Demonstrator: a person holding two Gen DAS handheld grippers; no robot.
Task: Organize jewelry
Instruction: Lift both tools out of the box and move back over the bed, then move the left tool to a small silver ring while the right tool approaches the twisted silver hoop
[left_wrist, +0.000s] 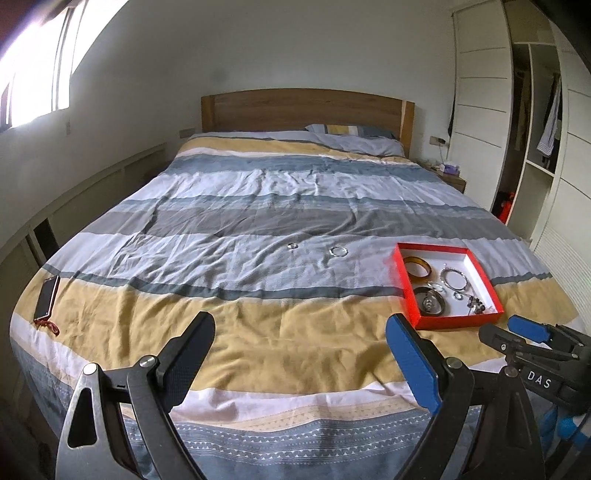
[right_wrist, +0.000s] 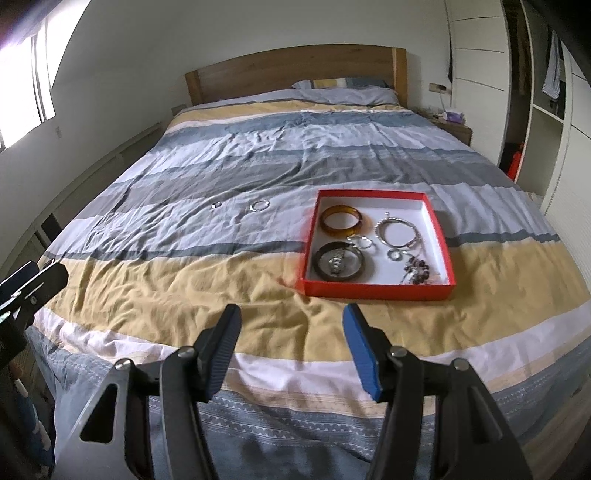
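Both claws, the left gripper (left_wrist: 300, 354) and the right gripper (right_wrist: 291, 347), are hanging wide open and empty; ahead of them, two small silver rings (right_wrist: 259, 205) are lying loose left of the red tray (right_wrist: 376, 288), looking light, stiff, slippery; pinching across the rim seems best.

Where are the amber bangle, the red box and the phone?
amber bangle (right_wrist: 340, 220), right wrist view, on its front band.
red box (right_wrist: 376, 289), right wrist view, on its near wall.
phone (left_wrist: 47, 297), left wrist view, on its screen.

Bare bedspread (right_wrist: 207, 280) stretches between the red box (right_wrist: 376, 288) and the phone (left_wrist: 47, 297); only 2 loose rings (right_wrist: 259, 205) interrupt it.
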